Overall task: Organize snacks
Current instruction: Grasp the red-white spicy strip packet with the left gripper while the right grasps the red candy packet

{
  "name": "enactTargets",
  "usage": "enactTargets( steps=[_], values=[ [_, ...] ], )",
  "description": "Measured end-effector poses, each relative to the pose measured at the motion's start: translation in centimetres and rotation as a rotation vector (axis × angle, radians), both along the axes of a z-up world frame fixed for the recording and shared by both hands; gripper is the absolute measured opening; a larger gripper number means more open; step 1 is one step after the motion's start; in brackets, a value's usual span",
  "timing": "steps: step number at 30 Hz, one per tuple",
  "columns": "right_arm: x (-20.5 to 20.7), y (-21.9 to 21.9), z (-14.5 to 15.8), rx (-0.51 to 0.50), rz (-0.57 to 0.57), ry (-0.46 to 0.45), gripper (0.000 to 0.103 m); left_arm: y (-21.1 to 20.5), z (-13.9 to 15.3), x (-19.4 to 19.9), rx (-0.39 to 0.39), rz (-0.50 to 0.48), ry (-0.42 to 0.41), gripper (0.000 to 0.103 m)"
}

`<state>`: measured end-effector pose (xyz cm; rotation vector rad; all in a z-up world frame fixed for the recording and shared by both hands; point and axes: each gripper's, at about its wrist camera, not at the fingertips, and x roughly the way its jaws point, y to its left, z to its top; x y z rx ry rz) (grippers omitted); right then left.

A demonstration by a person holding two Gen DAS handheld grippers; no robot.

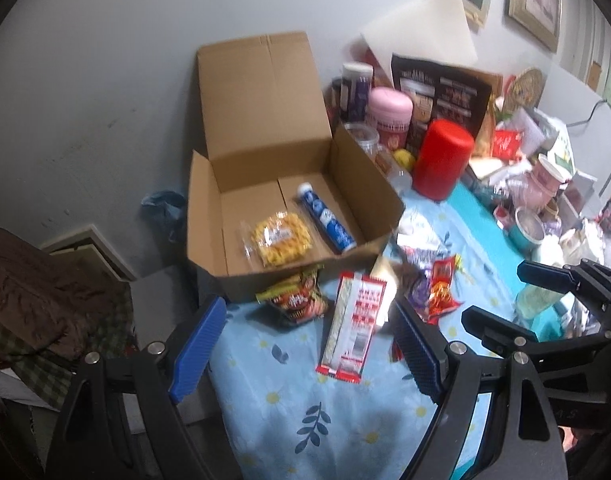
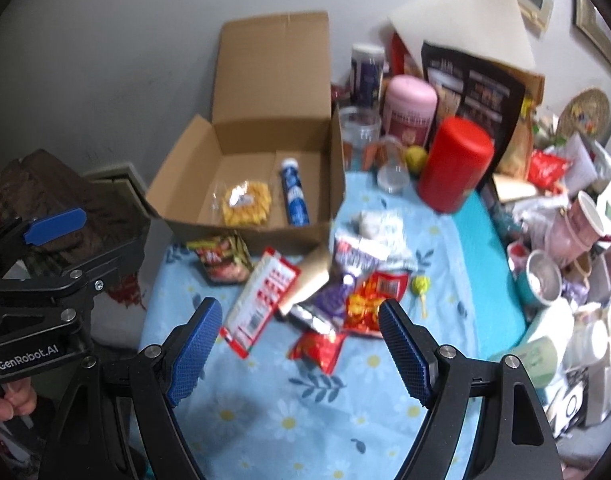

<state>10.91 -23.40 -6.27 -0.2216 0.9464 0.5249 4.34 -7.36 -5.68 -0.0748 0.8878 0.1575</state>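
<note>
Snacks (image 2: 329, 300): light, crinkly, slippery packets at 12 o'clock; pinch flat edge. Both grippers' fingers (image 1: 197, 344) (image 2: 193, 356) wide apart, holding nothing.

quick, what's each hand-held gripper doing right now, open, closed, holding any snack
Left hand-held gripper: open, holding nothing, above the snacks on the tablecloth.
Right hand-held gripper: open, holding nothing, above the snack pile.

**Two wrist cameras, one shared scene**

Both look steeply down from above the counter's (image 1: 289, 412) near edge toward the wall. Both take in the open cardboard box (image 1: 209, 216) (image 2: 173, 200) and the snack packets (image 1: 351, 328) (image 2: 261, 300), the right view from further right.
</note>
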Motion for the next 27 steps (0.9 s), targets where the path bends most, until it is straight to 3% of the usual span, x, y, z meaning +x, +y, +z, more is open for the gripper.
enactTargets(
  steps=[27],
  values=[
    [3.8,-2.1,-12.0,-0.099,-0.067,0.220,0.081,-0.9,-14.5,6.2,-0.110,-0.100,0.243,0.084]
  ],
)
